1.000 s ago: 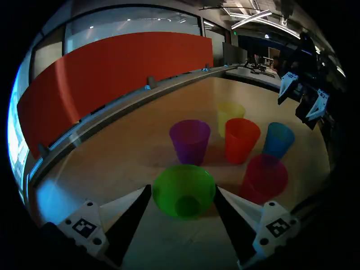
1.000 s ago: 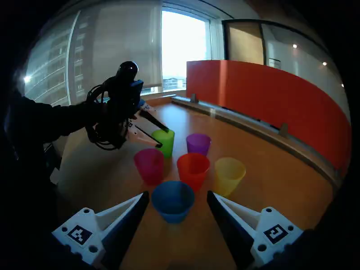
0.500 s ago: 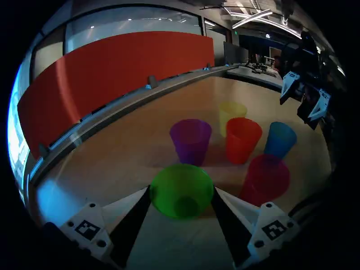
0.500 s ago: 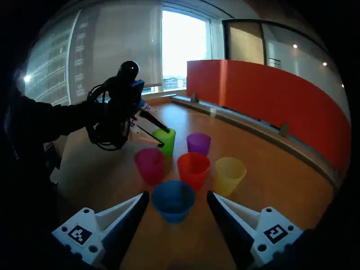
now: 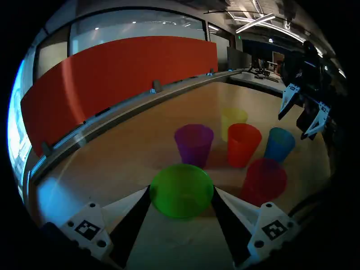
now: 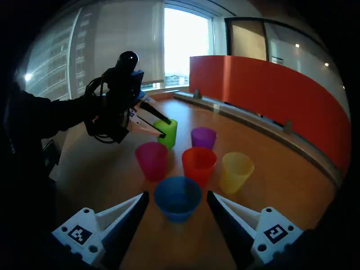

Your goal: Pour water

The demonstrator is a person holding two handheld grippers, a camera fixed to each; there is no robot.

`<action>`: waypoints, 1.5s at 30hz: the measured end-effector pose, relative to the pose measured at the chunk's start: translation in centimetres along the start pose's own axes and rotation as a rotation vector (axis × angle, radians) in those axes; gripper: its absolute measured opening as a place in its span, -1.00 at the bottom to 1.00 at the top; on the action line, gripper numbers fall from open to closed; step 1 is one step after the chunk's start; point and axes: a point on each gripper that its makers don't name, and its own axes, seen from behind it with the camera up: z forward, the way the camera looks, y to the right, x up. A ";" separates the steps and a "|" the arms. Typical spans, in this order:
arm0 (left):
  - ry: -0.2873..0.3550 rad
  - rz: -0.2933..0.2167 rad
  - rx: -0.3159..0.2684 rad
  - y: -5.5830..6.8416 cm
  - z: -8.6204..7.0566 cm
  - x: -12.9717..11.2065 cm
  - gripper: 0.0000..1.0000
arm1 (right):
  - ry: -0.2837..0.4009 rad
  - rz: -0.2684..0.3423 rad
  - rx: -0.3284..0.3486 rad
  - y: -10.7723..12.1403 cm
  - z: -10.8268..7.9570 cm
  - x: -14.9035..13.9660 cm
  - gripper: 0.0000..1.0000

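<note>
Your left gripper (image 5: 180,189) is clenched on the green cup (image 5: 182,197), at 6 o'clock in its view. Your right gripper (image 6: 176,194) is released, its fingers flanking the blue cup (image 6: 177,203) without touching. Beyond, on the table (image 6: 279,189): pink cup (image 6: 152,159) at 11 o'clock, orange cup (image 6: 198,164) at 12, yellow cup (image 6: 236,171) at 1, purple cup (image 6: 203,137) farthest.
</note>
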 end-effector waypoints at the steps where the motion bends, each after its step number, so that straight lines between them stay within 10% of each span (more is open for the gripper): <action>1: 0.004 -0.001 0.001 0.0 -0.1 0.1 0.78 | -0.002 -0.001 0.000 0.0 0.1 -0.1 0.99; 45: 0.101 -0.046 0.035 -0.2 -4.0 2.4 0.78 | -0.022 -0.043 -0.017 0.6 5.1 -2.5 0.84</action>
